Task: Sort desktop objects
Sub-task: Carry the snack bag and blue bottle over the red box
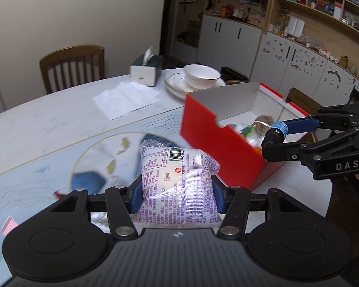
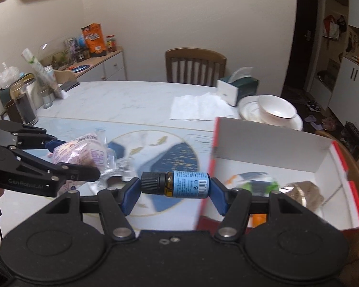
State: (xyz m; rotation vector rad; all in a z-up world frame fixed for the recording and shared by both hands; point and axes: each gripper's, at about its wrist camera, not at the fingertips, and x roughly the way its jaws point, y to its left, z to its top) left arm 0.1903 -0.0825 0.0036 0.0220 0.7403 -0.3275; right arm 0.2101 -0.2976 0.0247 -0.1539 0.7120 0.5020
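My left gripper (image 1: 177, 197) is shut on a purple-and-white snack packet (image 1: 177, 181) and holds it above the table, just left of the red box (image 1: 217, 143). The packet also shows in the right wrist view (image 2: 81, 154). My right gripper (image 2: 174, 189) is shut on a small amber bottle with a blue label and black cap (image 2: 177, 183), held sideways at the box's left wall (image 2: 208, 189). In the left wrist view the right gripper (image 1: 278, 134) holds the bottle (image 1: 276, 131) over the box. Inside the box lie several wrapped items (image 2: 299, 191).
A stack of white plates with a bowl (image 2: 275, 112), a green tissue box (image 2: 239, 88) and a paper sheet (image 2: 198, 107) lie at the table's far side. A wooden chair (image 2: 195, 64) stands behind. Jars and a dark glass canister (image 2: 24, 102) stand at the far left.
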